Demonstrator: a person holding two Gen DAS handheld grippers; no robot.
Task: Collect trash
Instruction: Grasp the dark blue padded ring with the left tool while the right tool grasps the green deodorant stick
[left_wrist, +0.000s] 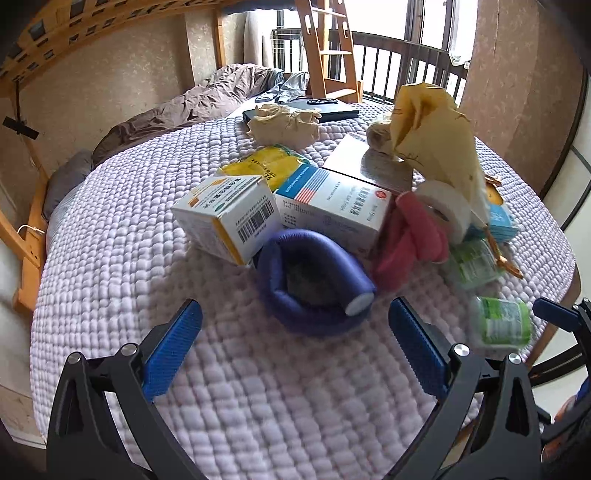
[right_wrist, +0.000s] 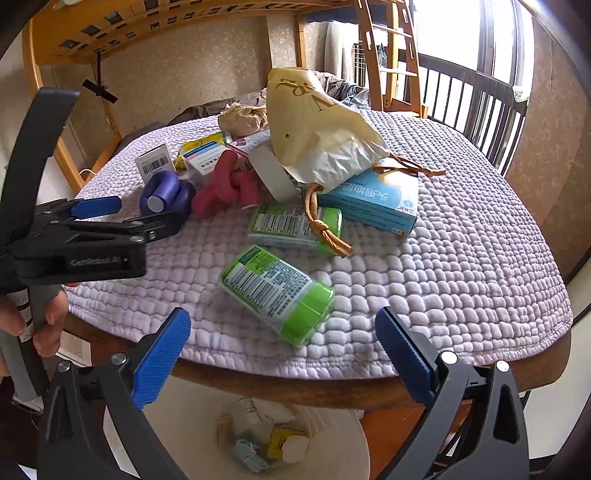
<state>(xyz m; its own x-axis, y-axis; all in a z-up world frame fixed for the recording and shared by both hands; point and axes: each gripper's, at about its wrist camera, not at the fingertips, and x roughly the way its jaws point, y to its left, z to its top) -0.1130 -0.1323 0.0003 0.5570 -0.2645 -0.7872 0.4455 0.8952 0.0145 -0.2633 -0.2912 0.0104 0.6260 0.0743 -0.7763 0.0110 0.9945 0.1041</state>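
The left gripper (left_wrist: 295, 317) stands wide and empty, a coiled purple foam roller (left_wrist: 314, 280) between its tips. The right gripper (right_wrist: 282, 325) is equally wide and empty, framing a green bottle (right_wrist: 277, 291) on the quilted table (right_wrist: 461, 258). Only the right wrist view shows the white bin (right_wrist: 332, 435) under the table edge, holding scraps too blurred to identify. The left view blurs that bottle.

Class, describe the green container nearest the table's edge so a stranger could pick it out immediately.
Start at the lilac quilted cloth covering the table. Near its front edge, directly above the bin, lies a green container. Unlike its twin farther back, no orange cord crosses it.
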